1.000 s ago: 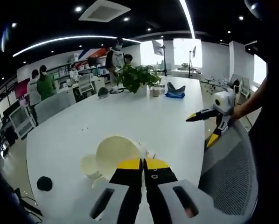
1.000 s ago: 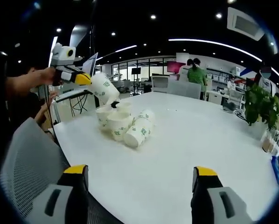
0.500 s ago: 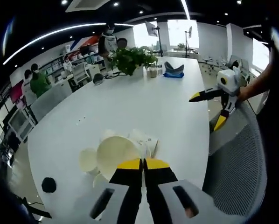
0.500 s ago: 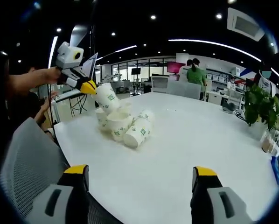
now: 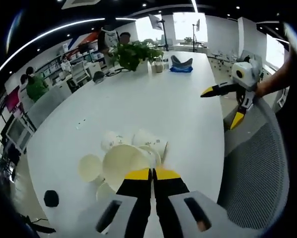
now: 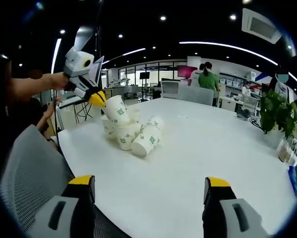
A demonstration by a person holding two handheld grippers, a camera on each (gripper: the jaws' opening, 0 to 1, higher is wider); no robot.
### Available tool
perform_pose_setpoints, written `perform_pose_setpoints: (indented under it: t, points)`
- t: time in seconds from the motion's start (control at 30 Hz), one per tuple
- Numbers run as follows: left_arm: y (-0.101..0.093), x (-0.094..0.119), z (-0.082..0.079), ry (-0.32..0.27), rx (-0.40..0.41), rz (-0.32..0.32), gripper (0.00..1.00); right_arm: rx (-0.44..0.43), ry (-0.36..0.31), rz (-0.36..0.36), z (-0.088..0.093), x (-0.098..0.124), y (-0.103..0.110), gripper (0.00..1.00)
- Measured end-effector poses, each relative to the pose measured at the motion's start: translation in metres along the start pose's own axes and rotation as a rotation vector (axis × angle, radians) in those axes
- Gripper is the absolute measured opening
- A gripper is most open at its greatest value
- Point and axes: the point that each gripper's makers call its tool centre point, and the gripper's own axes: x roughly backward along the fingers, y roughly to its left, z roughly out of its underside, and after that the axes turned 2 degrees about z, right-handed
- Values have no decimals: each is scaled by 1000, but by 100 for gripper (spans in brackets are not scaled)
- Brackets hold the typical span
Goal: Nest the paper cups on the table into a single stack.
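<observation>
Over the cluster of cups (image 6: 131, 133) on the worktop (image 6: 198, 163), the left gripper (image 6: 99, 98) pinches one cup (image 6: 117, 110) by its rim, mouth tilted up toward that gripper, poised just above them, while the right gripper (image 6: 148, 191) hangs open well apart.

Left gripper (image 5: 152, 173): black jaws with yellow tips at bottom centre, grey housings with dark slots behind them.
Right gripper (image 6: 151, 188): yellow-capped black jaws on grey bodies at the lower corners; at upper right of the left gripper view, a white body.
Hand (image 6: 53, 81): bare forearm, upper left, no sleeve visible.
</observation>
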Motion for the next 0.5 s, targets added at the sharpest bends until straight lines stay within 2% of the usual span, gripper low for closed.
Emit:
perform_pose_setpoints:
  t: [0.5]
  points:
    - [-4,-17,4,41,22,39,0,-2,0,3,0,0,-1,91]
